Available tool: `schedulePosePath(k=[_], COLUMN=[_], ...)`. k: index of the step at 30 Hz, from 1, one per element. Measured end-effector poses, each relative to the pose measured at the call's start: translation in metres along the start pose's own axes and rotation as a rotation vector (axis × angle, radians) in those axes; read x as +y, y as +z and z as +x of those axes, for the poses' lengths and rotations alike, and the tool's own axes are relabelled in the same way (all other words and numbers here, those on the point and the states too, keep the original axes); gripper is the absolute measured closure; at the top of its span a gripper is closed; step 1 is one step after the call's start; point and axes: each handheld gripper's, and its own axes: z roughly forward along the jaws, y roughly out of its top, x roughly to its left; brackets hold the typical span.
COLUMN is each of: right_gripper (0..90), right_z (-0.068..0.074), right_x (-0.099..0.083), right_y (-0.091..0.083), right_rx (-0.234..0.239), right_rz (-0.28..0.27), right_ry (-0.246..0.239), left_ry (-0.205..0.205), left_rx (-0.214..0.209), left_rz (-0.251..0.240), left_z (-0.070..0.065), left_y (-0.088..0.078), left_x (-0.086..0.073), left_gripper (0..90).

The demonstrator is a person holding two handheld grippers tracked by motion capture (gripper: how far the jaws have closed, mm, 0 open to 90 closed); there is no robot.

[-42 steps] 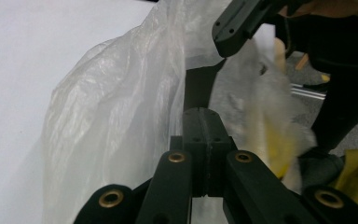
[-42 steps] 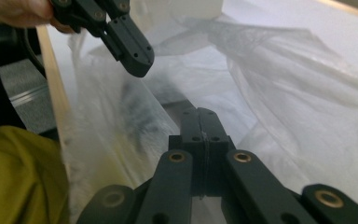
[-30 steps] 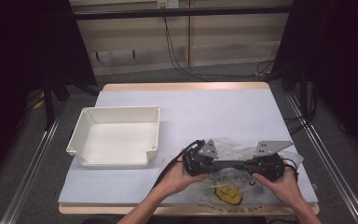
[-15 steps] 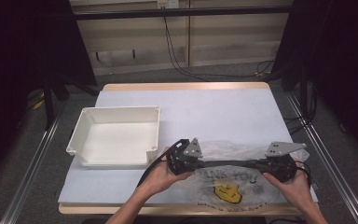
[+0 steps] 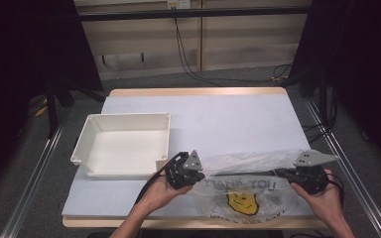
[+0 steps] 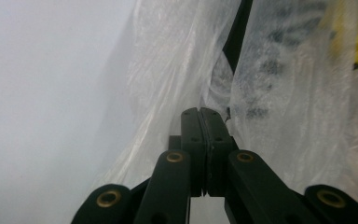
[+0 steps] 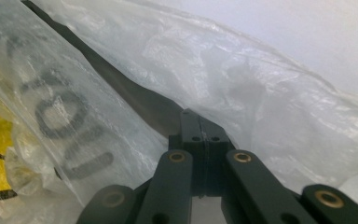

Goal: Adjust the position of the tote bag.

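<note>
On table front, clear crinkled plastic bag (image 5: 248,191) w/ yellow smiley, stretched betw. left gripper (image 5: 202,174) & right gripper (image 5: 281,174), both clenched on bag.

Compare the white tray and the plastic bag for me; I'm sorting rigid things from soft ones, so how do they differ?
The white rectangular plastic tray is opaque, stiff and plain; the thin see-through plastic bag is crinkled and printed with black letters and a yellow smiley. The tray sits untouched at the table's left; the bag is stretched between the left tool and the right tool, both shut on its edge. Both rest on the pale table.
</note>
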Motion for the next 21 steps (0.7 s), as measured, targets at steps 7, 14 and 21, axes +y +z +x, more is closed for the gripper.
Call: schedulePosePath(k=[7,14,21], right_gripper=[90.0,90.0,90.0], right_z=[-0.004,0.0,0.006], right_x=[-0.001,0.007,0.015], right_y=[-0.001,0.005,0.009], right_rx=[-0.011,0.031,0.05], right_rz=[0.0,-0.019,-0.027], right_ry=[0.014,-0.013,-0.036], left_ry=[0.02,0.065,0.079], left_rx=[-0.055,-0.073,-0.075], left_rz=[-0.062,-0.072,-0.002], left_z=[-0.003,-0.012,-0.007], left_y=[0.0,0.009,0.03], left_x=[0.022,0.048,0.057], left_gripper=[89.8,89.7,89.7])
